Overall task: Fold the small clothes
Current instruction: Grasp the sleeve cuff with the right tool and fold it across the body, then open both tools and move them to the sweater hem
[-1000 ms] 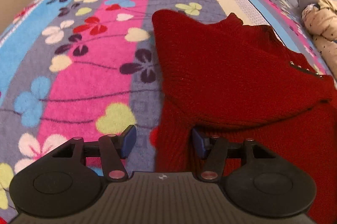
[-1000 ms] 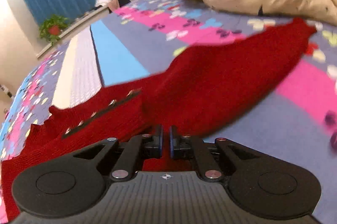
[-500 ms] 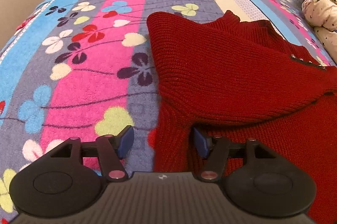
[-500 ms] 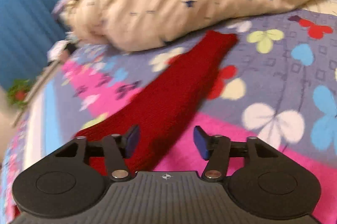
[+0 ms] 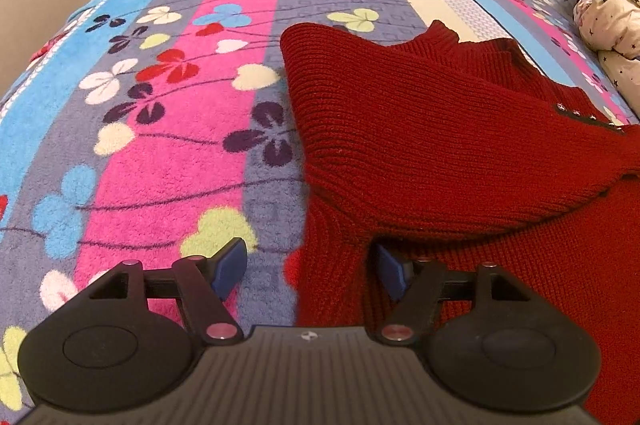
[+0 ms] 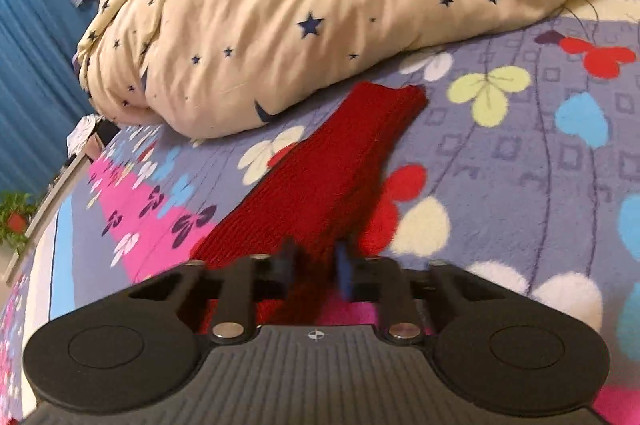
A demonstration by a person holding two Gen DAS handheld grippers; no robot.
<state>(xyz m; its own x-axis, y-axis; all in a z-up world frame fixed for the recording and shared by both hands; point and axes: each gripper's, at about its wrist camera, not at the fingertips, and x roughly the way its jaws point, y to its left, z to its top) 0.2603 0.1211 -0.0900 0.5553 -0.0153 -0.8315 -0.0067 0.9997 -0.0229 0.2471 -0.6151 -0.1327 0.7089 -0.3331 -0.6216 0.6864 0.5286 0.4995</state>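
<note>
A: Left gripper (image 5: 310, 269)?
B: Jaws wide apart, nothing held. Sweater (image 5: 460, 145) lies on the blanket (image 5: 160, 145), filling 12 to 4 o'clock; one folded edge lies between the fingers.
A: Right gripper (image 6: 316, 263)?
B: Jaws narrowed around the sleeve (image 6: 340, 169), blurred, grip uncertain. Sleeve runs toward 1 o'clock, ending beside the duvet (image 6: 320, 5).

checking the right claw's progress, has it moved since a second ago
Yes. The right claw swung from the buttoned body of the red sweater toward its sleeve beside the star-print duvet, and its jaws are now narrowed around the sleeve.
</note>
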